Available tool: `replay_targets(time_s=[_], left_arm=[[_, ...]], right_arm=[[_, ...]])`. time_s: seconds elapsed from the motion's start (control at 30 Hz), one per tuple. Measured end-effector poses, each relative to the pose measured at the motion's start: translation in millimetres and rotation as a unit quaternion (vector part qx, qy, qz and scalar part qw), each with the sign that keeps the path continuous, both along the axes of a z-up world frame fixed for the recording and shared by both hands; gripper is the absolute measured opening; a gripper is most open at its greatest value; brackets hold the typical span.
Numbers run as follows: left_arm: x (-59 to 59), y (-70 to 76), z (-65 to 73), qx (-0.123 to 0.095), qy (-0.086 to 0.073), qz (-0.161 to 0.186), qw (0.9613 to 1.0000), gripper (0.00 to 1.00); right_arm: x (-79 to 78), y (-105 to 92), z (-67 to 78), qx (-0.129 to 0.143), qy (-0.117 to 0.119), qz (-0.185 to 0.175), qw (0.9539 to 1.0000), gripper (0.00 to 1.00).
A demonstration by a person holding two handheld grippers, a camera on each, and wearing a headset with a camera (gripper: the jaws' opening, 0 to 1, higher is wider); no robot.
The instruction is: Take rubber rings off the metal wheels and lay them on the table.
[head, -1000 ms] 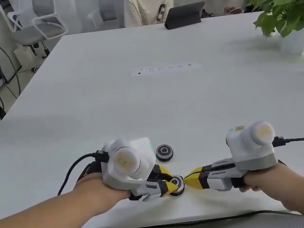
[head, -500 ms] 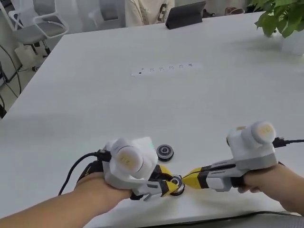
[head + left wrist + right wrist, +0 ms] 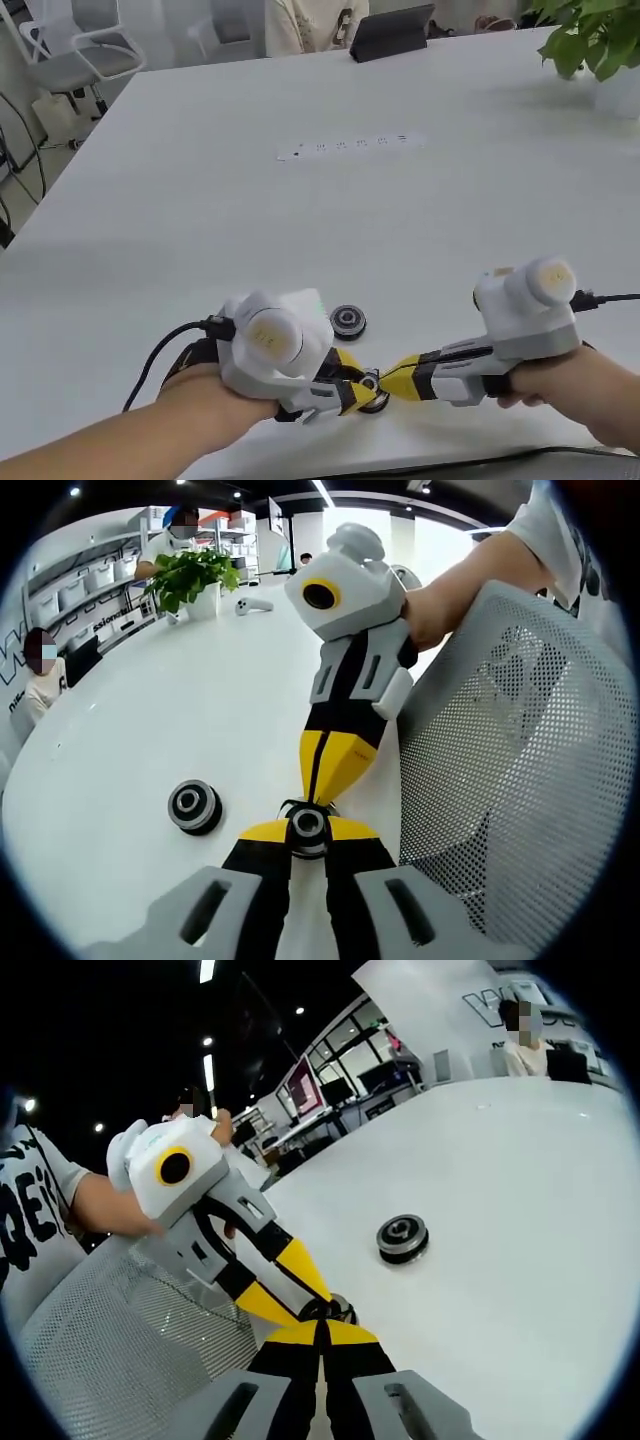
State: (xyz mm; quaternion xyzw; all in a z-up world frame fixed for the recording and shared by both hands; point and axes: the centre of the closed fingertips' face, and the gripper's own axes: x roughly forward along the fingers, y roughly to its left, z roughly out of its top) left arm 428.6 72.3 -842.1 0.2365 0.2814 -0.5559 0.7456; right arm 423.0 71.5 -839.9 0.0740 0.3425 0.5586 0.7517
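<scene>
I squeeze the left gripper point(image 3: 306, 832) shut on a small metal wheel point(image 3: 338, 1310) at the near edge of the table point(image 3: 300, 220). I think I hold it this way so the wheel can't roll or turn while the other claw pulls on it.

The right gripper point(image 3: 320, 1328) points straight at the left one, nose to nose. Its jaws are pressed together and the tips touch the rim of the wheel, right where the rubber ring point(image 3: 292, 812) sits. The spot is too small for me to tell if the tips have nipped the ring or are just poking it. I think the job now is to peel that ring off, and it looks like it has not come off yet.

A little farther from the near edge, just beside the left gripper, a second wheel point(image 3: 347, 320) lies flat on the table. Its black ring is on, so I think it waits for its turn.
</scene>
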Motion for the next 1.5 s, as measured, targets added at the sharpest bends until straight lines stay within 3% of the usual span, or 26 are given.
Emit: replay_targets(time_s=[0.67, 0.83, 0.9, 1.0, 1.17, 1.5], left_arm=[[0.1, 0.4, -0.3, -0.001, 0.0, 0.002, 1.0, 0.07], [0.4, -1.0, -0.3, -0.002, 0.0, 0.001, 1.0, 0.07], [0.7, -1.0, -0.2, -0.002, 0.0, 0.002, 1.0, 0.07], [0.9, -0.8, -0.1, -0.003, 0.001, 0.003, 1.0, 0.07], [1.3, -1.1, 0.4, -0.003, -0.003, 0.0, 1.0, 0.07], [1.7, -1.9, 0.9, -0.006, -0.002, -0.003, 1.0, 0.08]], right_arm=[[-2.5, 4.5, 2.7, 0.007, 0.0, 0.006, 1.0, 0.0], [-5.2, 10.4, 11.3, 0.032, 0.001, 0.016, 0.9994, 0.0], [-5.1, 10.9, 13.5, 0.034, -0.006, 0.019, 0.9992, 0.0], [-3.6, 7.7, 13.1, 0.039, 0.0, 0.009, 0.9992, 0.0], [2.8, -0.2, 5.4, 0.022, -0.006, -0.007, 0.9997, 0.0], [3.4, -3.1, 7.0, 0.025, -0.007, -0.012, 0.9996, 0.0]])
